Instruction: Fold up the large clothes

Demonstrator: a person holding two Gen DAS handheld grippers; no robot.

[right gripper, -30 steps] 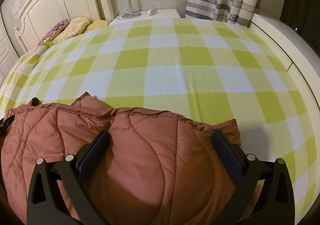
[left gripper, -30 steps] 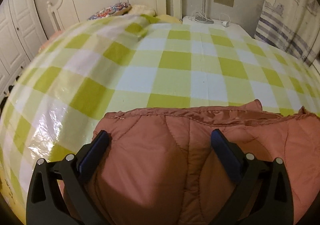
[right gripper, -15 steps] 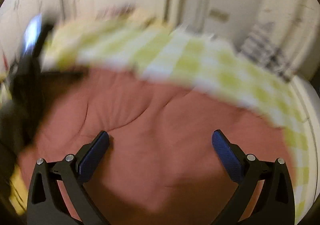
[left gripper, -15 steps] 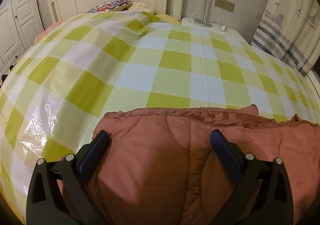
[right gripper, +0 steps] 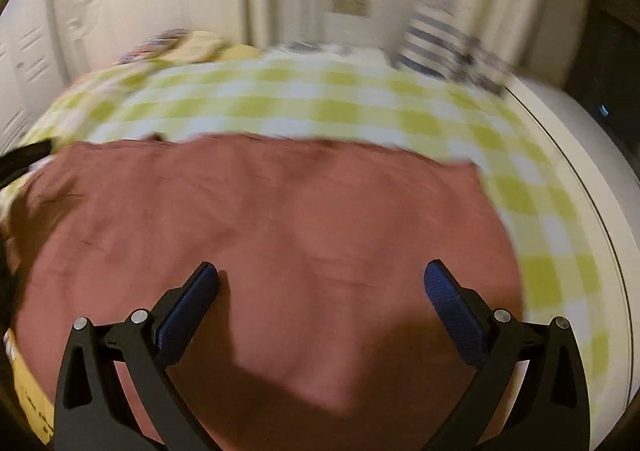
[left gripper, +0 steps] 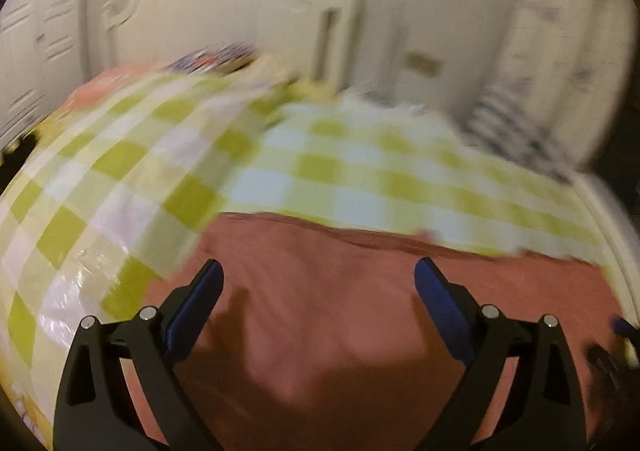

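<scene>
Bed (right gripper: pixel 580 155) with green-checked cover (right gripper: pixel 320 99), rust quilted jacket (right gripper: pixel 280 219) spread on it, pillows (right gripper: pixel 192 45) at headboard

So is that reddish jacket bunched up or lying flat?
Lying flat: the jacket spreads across the checked bedspread, its far edge nearly straight.

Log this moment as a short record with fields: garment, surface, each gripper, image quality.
garment: rust-red padded jacket, spread on the bed
surface: green-and-white checked bedspread
left gripper: open, above the jacket, holding nothing
right gripper: open, above the jacket, holding nothing
background: white headboard
image quality: both views motion-blurred
</scene>
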